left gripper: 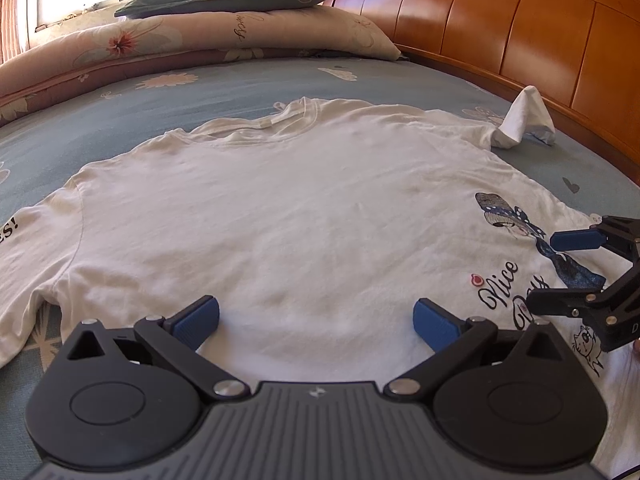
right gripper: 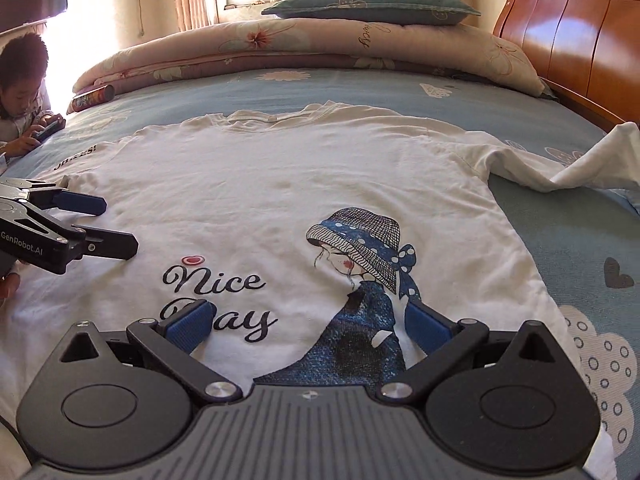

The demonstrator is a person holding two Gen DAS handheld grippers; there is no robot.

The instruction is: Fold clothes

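1. White cotton knit: the T-shirt [right gripper: 280, 184] lies front side up on the bed [right gripper: 560, 208], spread nearly flat, collar toward the pillows [right gripper: 372, 4], hem toward both cameras.
2. One sleeve [right gripper: 592, 160] is bunched and stands up in a peak near the headboard [right gripper: 580, 40]; the other sleeve [left gripper: 24, 248] lies flat on the sheet.
3. Left gripper [left gripper: 316, 320]: fingers spread wide, holding nothing, hovering low over the plain lower half of the shirt.
4. Right gripper [right gripper: 308, 324]: fingers likewise spread wide and empty, positioned over the printed figure and lettering near the hem.
5. Handling estimate: the fabric appears light, thin and limp. It will drape and sag when lifted, and it will not hold a crease unless pressed down. Slip risk is low on the ribbed blue pads [left gripper: 200, 320].
6. Recommended hold: pinch both layers at an edge, either the hem corners or a shoulder seam with the matching hem point. A pinch in mid-panel would likely lift the top layer only.
7. Flatten the raised sleeve before folding it inward.
8. A person [right gripper: 24, 92] sits beside the bed, well apart from the shirt.
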